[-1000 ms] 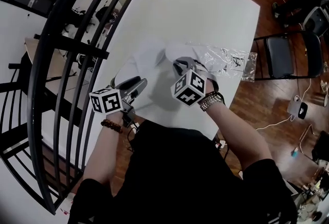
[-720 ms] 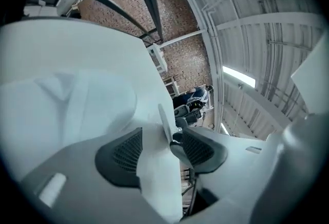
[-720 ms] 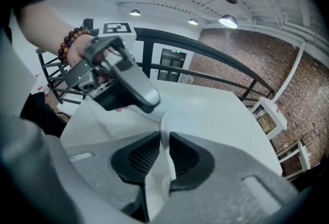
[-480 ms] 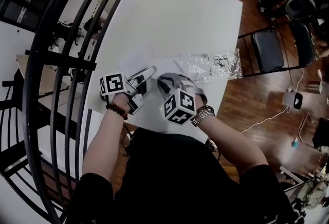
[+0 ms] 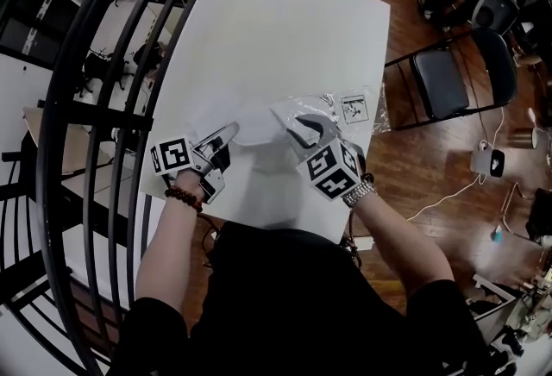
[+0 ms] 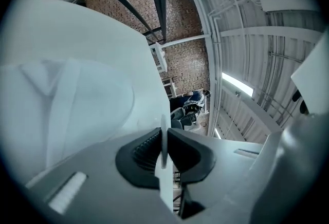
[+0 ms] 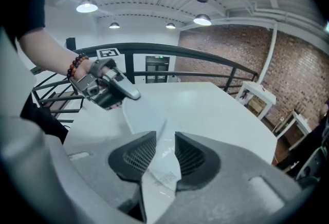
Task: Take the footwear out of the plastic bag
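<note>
Head view, read with both gripper views: the white footwear (image 5: 254, 126), a flat, thin, pale slipper-like piece, lies on the near part of the white table (image 5: 285, 29). Its right end sits at the mouth of the clear plastic bag (image 5: 349, 111), which carries a printed label. The left gripper (image 5: 231, 129) has just been closing and now pinches the footwear's thin left edge between its pads, probably to anchor it or draw it leftward. The right gripper (image 5: 297, 126) has just been opening. Its jaws stand partly apart with crumpled bag film loose between them, seemingly so that the bag can slip off to the right. The footwear looks mostly out of the bag, but whether its right end remains inside cannot be told.
</note>
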A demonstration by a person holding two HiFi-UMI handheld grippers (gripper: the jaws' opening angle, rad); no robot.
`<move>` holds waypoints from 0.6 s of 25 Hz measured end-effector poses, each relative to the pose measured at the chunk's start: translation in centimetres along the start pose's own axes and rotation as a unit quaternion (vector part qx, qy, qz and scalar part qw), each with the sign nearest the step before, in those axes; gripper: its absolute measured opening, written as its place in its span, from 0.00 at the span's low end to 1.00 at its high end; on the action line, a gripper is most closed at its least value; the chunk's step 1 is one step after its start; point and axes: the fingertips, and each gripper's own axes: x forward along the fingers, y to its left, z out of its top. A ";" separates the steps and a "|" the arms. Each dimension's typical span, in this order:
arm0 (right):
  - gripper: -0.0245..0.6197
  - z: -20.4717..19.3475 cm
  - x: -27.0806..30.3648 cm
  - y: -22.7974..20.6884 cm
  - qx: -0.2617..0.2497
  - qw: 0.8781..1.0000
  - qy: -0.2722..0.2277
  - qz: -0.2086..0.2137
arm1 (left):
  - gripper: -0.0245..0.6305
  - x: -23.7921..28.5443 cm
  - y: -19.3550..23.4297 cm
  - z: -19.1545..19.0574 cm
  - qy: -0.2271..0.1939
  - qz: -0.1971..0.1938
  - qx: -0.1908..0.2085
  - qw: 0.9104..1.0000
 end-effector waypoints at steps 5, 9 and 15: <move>0.19 -3.2 1.5 -1.9 0.029 0.998 0.047 -0.005 | 0.10 -1.6 -2.4 0.7 -0.027 -0.044 -0.021 0.998; 0.19 -4.4 2.3 -3.3 0.047 0.997 0.064 -0.019 | 0.10 -4.3 -2.5 1.3 -0.054 -0.040 -0.023 0.998; 0.19 -4.5 3.4 -3.9 0.056 0.995 0.073 -0.028 | 0.10 -11.6 -1.9 3.0 -0.141 -0.037 -0.044 0.988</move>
